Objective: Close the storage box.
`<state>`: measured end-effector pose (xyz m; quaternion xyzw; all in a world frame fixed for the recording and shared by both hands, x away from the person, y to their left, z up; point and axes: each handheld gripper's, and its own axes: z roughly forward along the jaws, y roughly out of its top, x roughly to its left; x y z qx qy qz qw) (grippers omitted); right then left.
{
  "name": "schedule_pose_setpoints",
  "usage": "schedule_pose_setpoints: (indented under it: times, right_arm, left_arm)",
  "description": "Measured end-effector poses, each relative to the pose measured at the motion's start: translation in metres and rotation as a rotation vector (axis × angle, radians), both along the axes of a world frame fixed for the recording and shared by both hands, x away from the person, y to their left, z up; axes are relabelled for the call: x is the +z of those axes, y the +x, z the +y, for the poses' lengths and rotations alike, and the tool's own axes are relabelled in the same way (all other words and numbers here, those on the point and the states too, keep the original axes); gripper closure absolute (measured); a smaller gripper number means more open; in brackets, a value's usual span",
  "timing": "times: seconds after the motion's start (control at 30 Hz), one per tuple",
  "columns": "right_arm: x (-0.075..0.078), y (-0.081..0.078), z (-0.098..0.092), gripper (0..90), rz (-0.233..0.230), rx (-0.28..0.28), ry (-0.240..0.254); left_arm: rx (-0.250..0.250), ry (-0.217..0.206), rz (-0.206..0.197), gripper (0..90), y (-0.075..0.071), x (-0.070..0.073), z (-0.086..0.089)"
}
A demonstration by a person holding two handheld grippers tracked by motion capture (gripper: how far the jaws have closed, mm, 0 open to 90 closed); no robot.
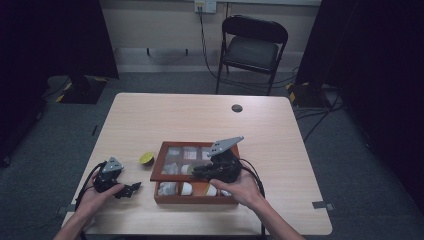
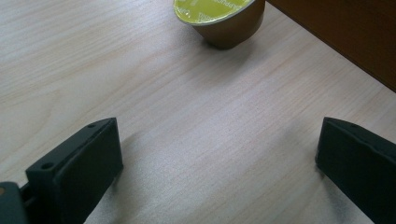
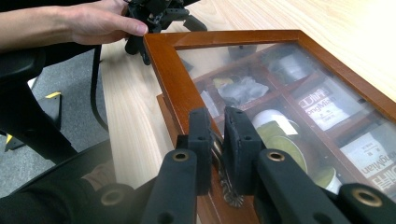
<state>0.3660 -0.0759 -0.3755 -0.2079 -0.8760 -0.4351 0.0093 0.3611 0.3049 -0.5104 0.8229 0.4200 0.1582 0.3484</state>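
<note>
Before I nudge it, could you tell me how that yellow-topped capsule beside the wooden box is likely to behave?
The capsule looks small and thin-walled, so probably light and easy to dent. It lies tilted on its tapered side, so a push would likely roll it in a curve rather than slide it. Its glossy wall may slip between the open left gripper pads.

Two white sachets under the box's glass lid read roughly "LongMian"; the capsule foil's print is illegible.

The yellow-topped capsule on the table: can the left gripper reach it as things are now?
Probably yes. The left gripper has its jaws wide open, and in its own view bare table lies between them and the capsule. The wooden box stands beside the path, not across it.
</note>
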Motion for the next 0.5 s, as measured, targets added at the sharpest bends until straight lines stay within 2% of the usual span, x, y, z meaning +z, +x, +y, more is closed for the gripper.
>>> schedule_pose_setpoints:
  times: [0.5]
  right_arm:
    - [-0.011,-0.006,0.001,81.6,0.000,0.003,-0.019]
  left_arm:
    - [0.000,0.000,0.000,0.0,0.000,0.000,0.000]
